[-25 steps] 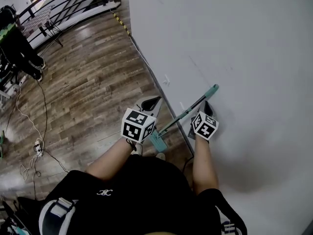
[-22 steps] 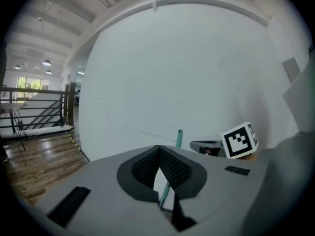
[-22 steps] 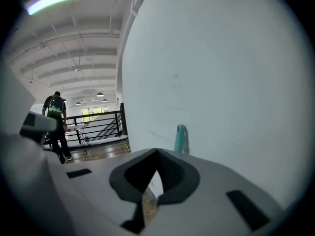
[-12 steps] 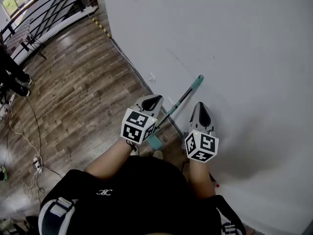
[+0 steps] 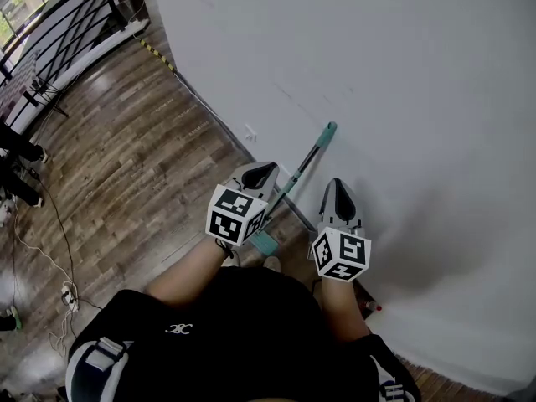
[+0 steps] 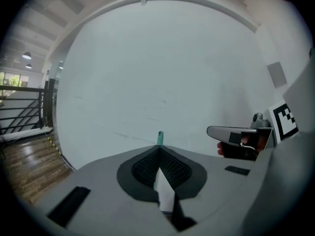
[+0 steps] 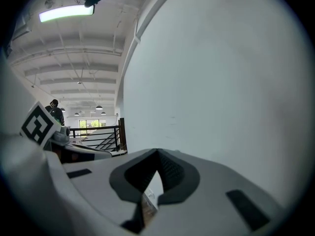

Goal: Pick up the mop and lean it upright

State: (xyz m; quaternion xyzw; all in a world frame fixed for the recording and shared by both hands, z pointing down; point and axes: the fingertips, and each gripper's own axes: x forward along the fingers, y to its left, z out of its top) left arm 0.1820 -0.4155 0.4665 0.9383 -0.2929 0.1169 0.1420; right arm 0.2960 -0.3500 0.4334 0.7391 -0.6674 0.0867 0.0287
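The mop (image 5: 303, 172) stands leaning against the white wall, with its teal handle tip (image 5: 329, 129) touching the wall and its teal head (image 5: 266, 241) on the floor by my feet. My left gripper (image 5: 261, 172) hangs just left of the shaft, jaws shut with nothing visible between them. In the left gripper view only the handle tip (image 6: 159, 137) pokes up beyond the left gripper (image 6: 158, 150). My right gripper (image 5: 337, 188) is to the right of the shaft, apart from it, and shut. The right gripper view shows the right gripper (image 7: 157, 155) empty, facing bare wall.
The white wall (image 5: 402, 99) fills the right side, and its baseboard (image 5: 209, 107) runs along the wood floor (image 5: 126, 166). A black railing (image 5: 59, 23) stands at the far left. Cables and a power strip (image 5: 67, 290) lie on the floor. A small red item (image 5: 373, 306) is by the wall.
The right gripper has left the mop's handle and drawn back toward me. The mop now stands steeper against the wall. The left gripper stays beside the shaft.
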